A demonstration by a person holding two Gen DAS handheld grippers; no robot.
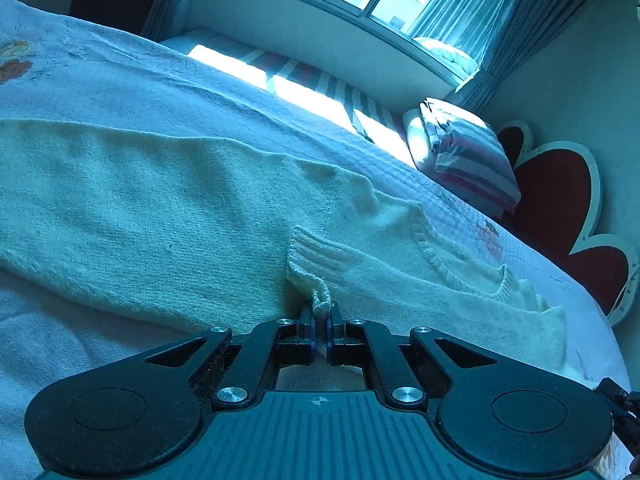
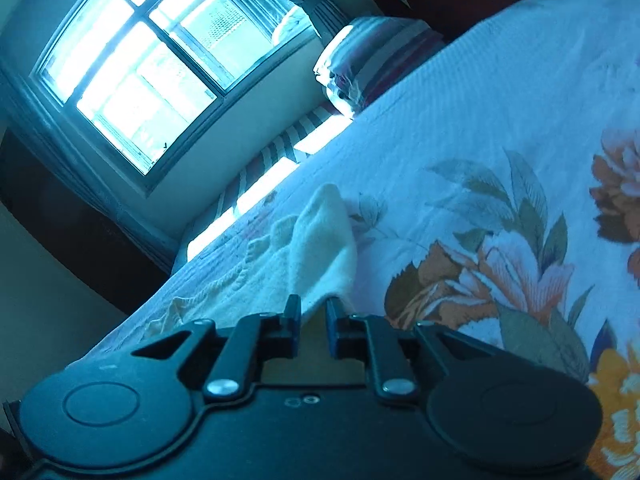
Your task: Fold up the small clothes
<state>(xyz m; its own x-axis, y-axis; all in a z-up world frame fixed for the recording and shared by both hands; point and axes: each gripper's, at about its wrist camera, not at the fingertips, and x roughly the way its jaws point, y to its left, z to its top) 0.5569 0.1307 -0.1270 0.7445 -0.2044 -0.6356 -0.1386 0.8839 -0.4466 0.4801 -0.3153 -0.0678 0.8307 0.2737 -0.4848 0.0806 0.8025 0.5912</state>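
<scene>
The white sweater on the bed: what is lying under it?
The white sweater lies on a white bedspread printed with flowers. The part of the bedspread beneath the sweater is covered. The left gripper pinches the ribbed cuff, folded onto the sweater's body.

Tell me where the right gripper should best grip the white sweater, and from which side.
Likely the raised corner of the white knit sweater just ahead of the right gripper, approached low along the floral bedspread. That fold peaks off the bed, so open fingers could straddle it.
</scene>
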